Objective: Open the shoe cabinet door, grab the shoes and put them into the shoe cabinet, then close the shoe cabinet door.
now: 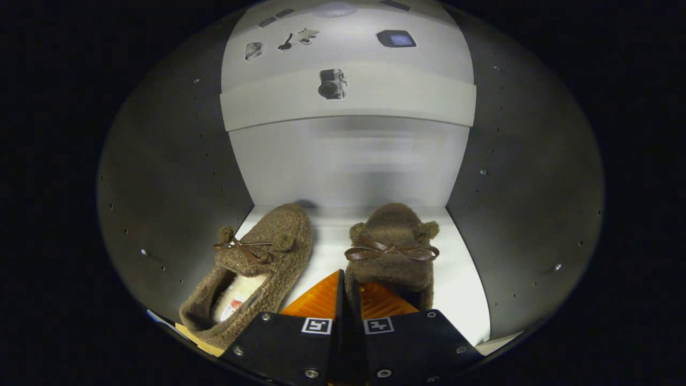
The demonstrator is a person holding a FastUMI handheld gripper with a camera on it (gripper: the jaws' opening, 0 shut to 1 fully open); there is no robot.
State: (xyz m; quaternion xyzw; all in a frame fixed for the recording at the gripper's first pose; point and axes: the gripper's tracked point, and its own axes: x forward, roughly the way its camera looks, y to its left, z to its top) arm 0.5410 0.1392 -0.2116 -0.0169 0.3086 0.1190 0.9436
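Note:
Two brown fuzzy slippers with brown bows rest on the white floor [461, 279] of the shoe cabinet, toes toward its back wall. The left slipper [268, 252] lies angled beside my fingers, its pale lining showing. The right slipper [394, 236] stands just ahead of me. My gripper [351, 292] is shut on the right slipper's left side wall, one finger outside it and one inside the opening. The heel of that slipper is hidden behind my fingers.
Dark grey side walls [177, 177] close in the compartment on both sides. The pale back wall [348, 161] rises beyond the slippers, with a white shelf edge [407, 102] above carrying several small stickers. A yellow strip lies at the front lip under the left slipper's heel.

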